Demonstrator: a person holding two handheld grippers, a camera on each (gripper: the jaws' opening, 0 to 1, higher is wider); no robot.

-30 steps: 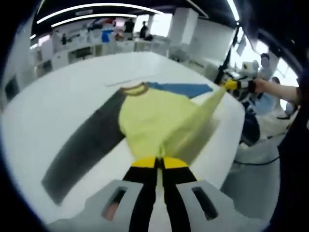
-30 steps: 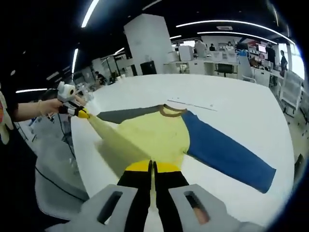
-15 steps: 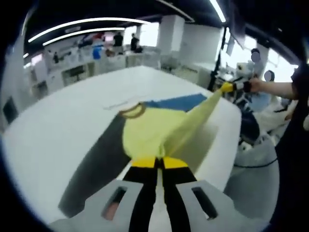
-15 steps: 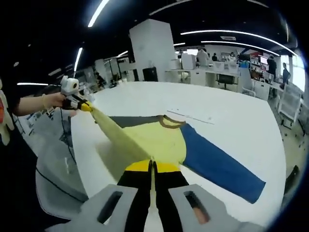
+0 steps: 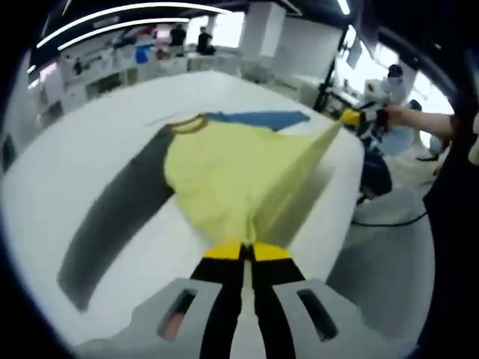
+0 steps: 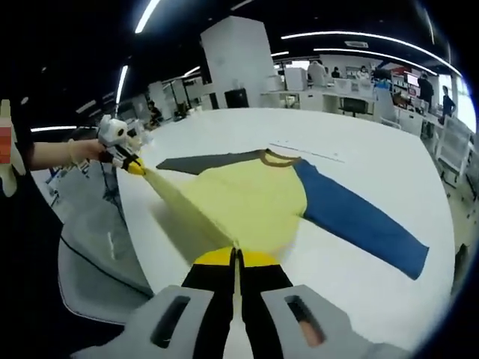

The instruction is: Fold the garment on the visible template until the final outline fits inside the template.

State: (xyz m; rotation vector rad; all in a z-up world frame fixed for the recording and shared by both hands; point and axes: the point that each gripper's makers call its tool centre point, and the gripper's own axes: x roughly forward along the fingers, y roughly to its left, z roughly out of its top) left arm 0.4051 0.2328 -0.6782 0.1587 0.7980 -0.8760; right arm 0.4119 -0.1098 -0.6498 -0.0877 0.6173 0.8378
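A long-sleeved shirt with a yellow body (image 5: 224,172) (image 6: 251,198), a brown collar (image 5: 187,124) (image 6: 277,158), a dark grey sleeve (image 5: 112,217) (image 6: 202,161) and a blue sleeve (image 5: 258,118) (image 6: 359,221) lies on a white table (image 5: 82,142) (image 6: 359,142). My left gripper (image 5: 247,250) is shut on one corner of the yellow hem. My right gripper (image 6: 236,256) is shut on the other corner. The hem is stretched taut and lifted between them. The right gripper (image 5: 352,117) comes in from the right of the left gripper view. In the right gripper view the left gripper (image 6: 135,166) comes in from the left.
A thin pale line (image 6: 307,149) lies on the table beyond the collar. The table's near edge (image 5: 340,224) (image 6: 131,239) drops to a grey floor with a cable (image 5: 389,221). Desks and people stand in the background (image 6: 352,82).
Both cameras shifted. The shirt body now lies flatter and spreads wider on the table, and both grippers keep their hold on the hem.
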